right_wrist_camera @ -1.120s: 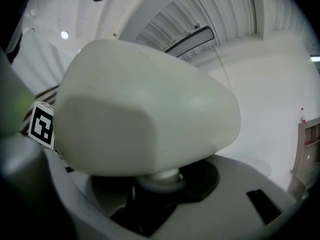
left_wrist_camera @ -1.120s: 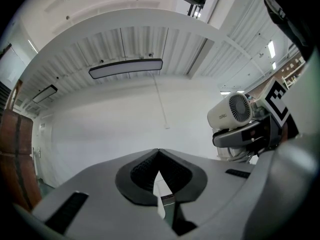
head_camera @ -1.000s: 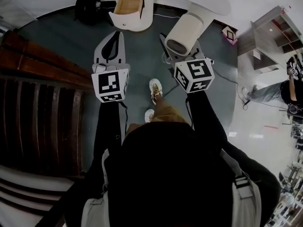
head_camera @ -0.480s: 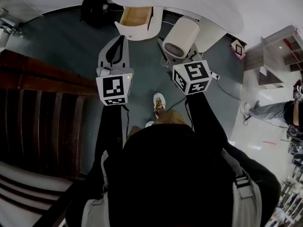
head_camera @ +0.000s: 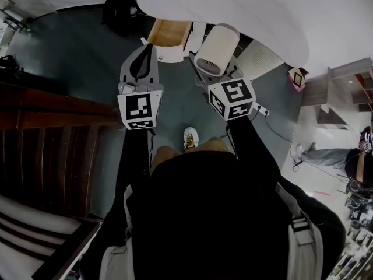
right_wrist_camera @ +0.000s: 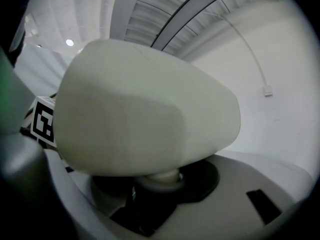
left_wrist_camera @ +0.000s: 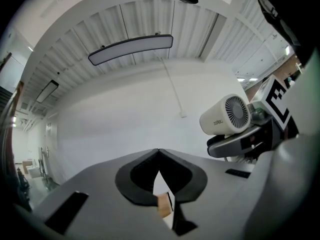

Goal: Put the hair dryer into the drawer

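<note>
My right gripper (head_camera: 215,70) is shut on the handle of the cream hair dryer (head_camera: 217,48), whose round barrel stands above the jaws with its grille facing me. In the right gripper view the dryer (right_wrist_camera: 145,129) fills the picture and hides the jaw tips. The left gripper view shows the dryer (left_wrist_camera: 225,120) at its right. My left gripper (head_camera: 148,46) is shut with nothing in it, its tips meeting (left_wrist_camera: 159,152). The open drawer (head_camera: 170,32), wooden inside, juts from a white cabinet just beyond both grippers, under the table.
A white round table (head_camera: 233,4) overhangs the cabinet. A black bag (head_camera: 119,7) lies on the floor at the far left. A dark wooden bench (head_camera: 52,139) runs along my left. A power strip (head_camera: 260,109) and its cable lie to the right. A person's legs (head_camera: 326,153) show at the far right.
Both grippers have moved forward and come closer to the drawer and table. The hair dryer has stayed in the right gripper. The left gripper has stayed shut.
</note>
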Demonstrator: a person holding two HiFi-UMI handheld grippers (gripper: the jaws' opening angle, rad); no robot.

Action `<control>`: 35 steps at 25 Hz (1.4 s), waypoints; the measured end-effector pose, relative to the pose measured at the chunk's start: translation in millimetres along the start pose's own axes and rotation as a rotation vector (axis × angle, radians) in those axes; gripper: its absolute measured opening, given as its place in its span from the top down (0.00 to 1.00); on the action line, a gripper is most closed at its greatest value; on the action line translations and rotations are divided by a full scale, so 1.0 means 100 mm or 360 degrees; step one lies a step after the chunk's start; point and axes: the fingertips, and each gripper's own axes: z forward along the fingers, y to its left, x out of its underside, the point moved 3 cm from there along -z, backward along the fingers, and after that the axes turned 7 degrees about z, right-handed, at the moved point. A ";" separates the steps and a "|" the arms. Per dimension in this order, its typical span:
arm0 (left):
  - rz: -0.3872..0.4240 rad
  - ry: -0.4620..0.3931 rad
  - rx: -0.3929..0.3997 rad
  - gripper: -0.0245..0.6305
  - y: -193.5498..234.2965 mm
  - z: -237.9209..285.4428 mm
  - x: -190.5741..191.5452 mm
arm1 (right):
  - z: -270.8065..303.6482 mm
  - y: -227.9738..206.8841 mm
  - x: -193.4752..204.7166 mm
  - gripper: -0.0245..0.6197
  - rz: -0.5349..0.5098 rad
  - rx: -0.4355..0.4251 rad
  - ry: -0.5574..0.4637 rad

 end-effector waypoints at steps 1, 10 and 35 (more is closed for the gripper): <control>0.0000 -0.0001 -0.0007 0.94 0.01 0.04 0.00 | 0.05 -0.04 0.00 0.65 0.0001 -0.0010 0.0003; 0.0047 0.0021 -0.0020 0.94 0.23 0.27 0.10 | 0.41 -0.20 0.06 0.65 0.0042 -0.0029 0.0034; -0.0080 -0.0001 0.0442 0.94 1.23 1.79 1.39 | 2.35 -0.34 0.78 0.65 0.0141 0.0210 0.0439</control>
